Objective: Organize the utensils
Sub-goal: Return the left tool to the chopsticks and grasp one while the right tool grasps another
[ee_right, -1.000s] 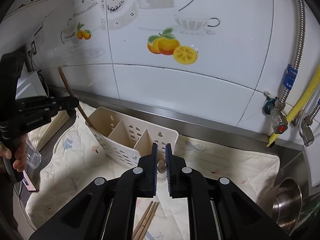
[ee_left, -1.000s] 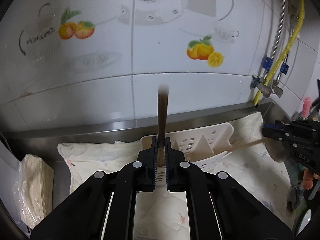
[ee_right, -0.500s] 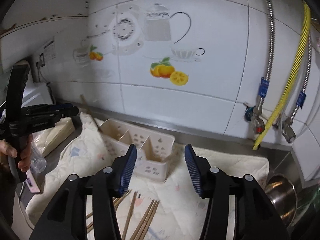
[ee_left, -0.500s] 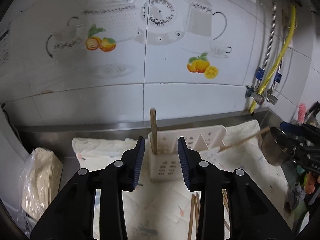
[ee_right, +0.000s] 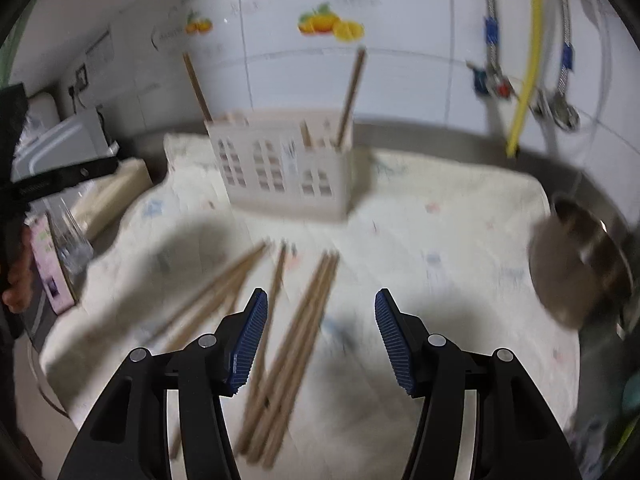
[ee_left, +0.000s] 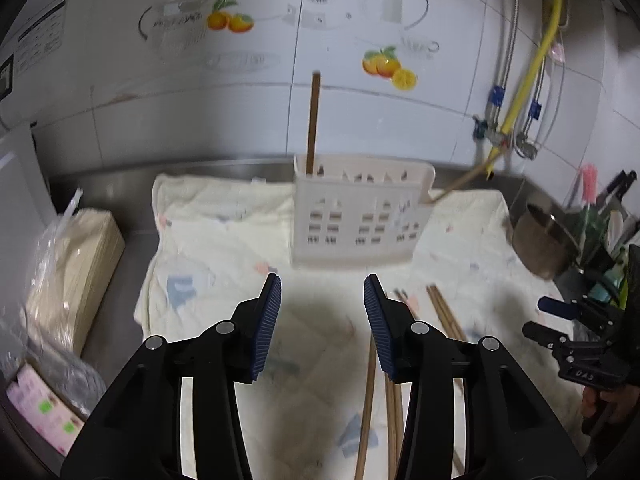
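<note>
A cream perforated utensil holder [ee_left: 360, 216] stands on a pale cloth [ee_left: 224, 240]. One wooden chopstick [ee_left: 312, 120] stands upright in its left compartment and another [ee_left: 460, 184] leans out of its right end. In the right wrist view the holder [ee_right: 284, 168] shows both chopsticks, one at the left [ee_right: 196, 84] and one at the right [ee_right: 352, 96]. Several loose chopsticks [ee_right: 296, 332] lie on the cloth. My left gripper [ee_left: 322, 324] is open and empty, back from the holder. My right gripper [ee_right: 318, 340] is open and empty above the loose chopsticks.
A steel bowl [ee_right: 580, 268] sits at the right edge of the cloth. A wrapped stack of napkins [ee_left: 68, 272] lies at the left. Yellow and braided hoses with valves [ee_left: 508, 120] hang on the tiled wall. A steel counter rim [ee_left: 224, 166] runs behind the cloth.
Both grippers have opened, let go of their chopsticks into the holder and pulled back. The loose chopsticks on the cloth have come into view.
</note>
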Demonstrator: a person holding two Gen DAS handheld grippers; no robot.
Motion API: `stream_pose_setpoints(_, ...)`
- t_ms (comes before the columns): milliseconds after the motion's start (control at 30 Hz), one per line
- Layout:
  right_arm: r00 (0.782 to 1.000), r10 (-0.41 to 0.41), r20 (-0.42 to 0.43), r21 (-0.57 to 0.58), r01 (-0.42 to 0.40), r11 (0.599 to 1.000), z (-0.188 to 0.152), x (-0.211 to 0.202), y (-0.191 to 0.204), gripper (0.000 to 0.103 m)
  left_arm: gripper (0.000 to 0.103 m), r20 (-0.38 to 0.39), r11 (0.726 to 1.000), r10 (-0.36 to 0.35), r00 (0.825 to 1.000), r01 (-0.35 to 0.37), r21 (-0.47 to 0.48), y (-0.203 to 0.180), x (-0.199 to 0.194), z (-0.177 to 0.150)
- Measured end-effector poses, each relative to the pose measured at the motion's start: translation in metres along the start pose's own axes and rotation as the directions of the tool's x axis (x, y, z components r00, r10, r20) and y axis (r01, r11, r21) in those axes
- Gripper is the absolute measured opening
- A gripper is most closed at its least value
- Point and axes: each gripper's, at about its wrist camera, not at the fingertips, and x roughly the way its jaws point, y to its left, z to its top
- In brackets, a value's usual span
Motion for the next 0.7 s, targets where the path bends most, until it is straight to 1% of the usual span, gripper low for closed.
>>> stream_pose_setpoints(33, 1.000, -0.007, -0.007, 0.008, 0.007, 1.000, -0.008, 0.001, 0.001, 0.054, 0.044, -0.007, 1.000, -0.003, 1.000, 0.003, -0.008, 0.000, 0.000, -0.007)
stream_pose_setpoints(133, 0.999, 0.005, -0.033, 0.045, -0.003, 0.999, -0.031, 0.007, 0.003, 0.053, 0.044, -0.018, 1.000, -0.006, 1.000, 0.006, -0.027, 0.000, 0.000, -0.021)
stream_pose_setpoints(233, 0.998, 0.010, -0.054, 0.075, -0.006, 0.997, -0.047, 0.012, 0.007, 0.048, 0.044, -0.039, 1.000, -0.007, 0.999, 0.006, -0.031, -0.001, 0.001, -0.036)
stream_pose_setpoints(300, 0.998, -0.009, -0.059, 0.083, 0.014, 0.996, -0.057, 0.014, 0.009, 0.043, 0.044, -0.054, 1.000, 0.004, 0.999, -0.005, -0.024, -0.001, 0.002, -0.046)
stream_pose_setpoints(333, 0.998, -0.016, -0.061, 0.086, 0.021, 0.996, -0.058, 0.015, 0.010, 0.043, 0.044, -0.058, 1.000, 0.005, 0.998, -0.007, -0.023, -0.002, 0.002, -0.048)
stream_pose_setpoints(367, 0.998, -0.016, -0.068, 0.096, 0.022, 0.995, -0.062, 0.016, 0.009, 0.039, 0.044, -0.064, 1.000, 0.007, 0.998, -0.009, -0.026, -0.001, 0.003, -0.051)
stream_pose_setpoints(433, 0.997, 0.001, -0.083, 0.119, 0.009, 0.993, -0.066, 0.019, 0.007, 0.036, 0.044, -0.075, 0.999, 0.003, 0.997, -0.006, -0.036, 0.001, 0.004, -0.057)
stream_pose_setpoints(533, 0.995, 0.008, -0.099, 0.124, 0.005, 0.992, -0.072, 0.023, 0.009, 0.031, 0.044, -0.098, 0.999, -0.003, 0.995, -0.001, -0.042, 0.001, 0.009, -0.067)
stream_pose_setpoints(600, 0.994, 0.012, -0.108, 0.125, 0.002, 0.992, -0.074, 0.026, 0.010, 0.024, 0.044, -0.111, 0.999, -0.007, 0.994, 0.002, -0.043, 0.001, 0.012, -0.074)
stream_pose_setpoints(633, 0.994, 0.016, -0.110, 0.128, -0.002, 0.992, -0.075, 0.027, 0.011, 0.024, 0.044, -0.119, 0.999, -0.010, 0.993, 0.005, -0.045, 0.001, 0.013, -0.077)
stream_pose_setpoints(700, 0.994, 0.018, -0.111, 0.127, -0.003, 0.992, -0.076, 0.028, 0.012, 0.020, 0.044, -0.130, 0.999, -0.012, 0.991, 0.006, -0.047, 0.001, 0.015, -0.081)
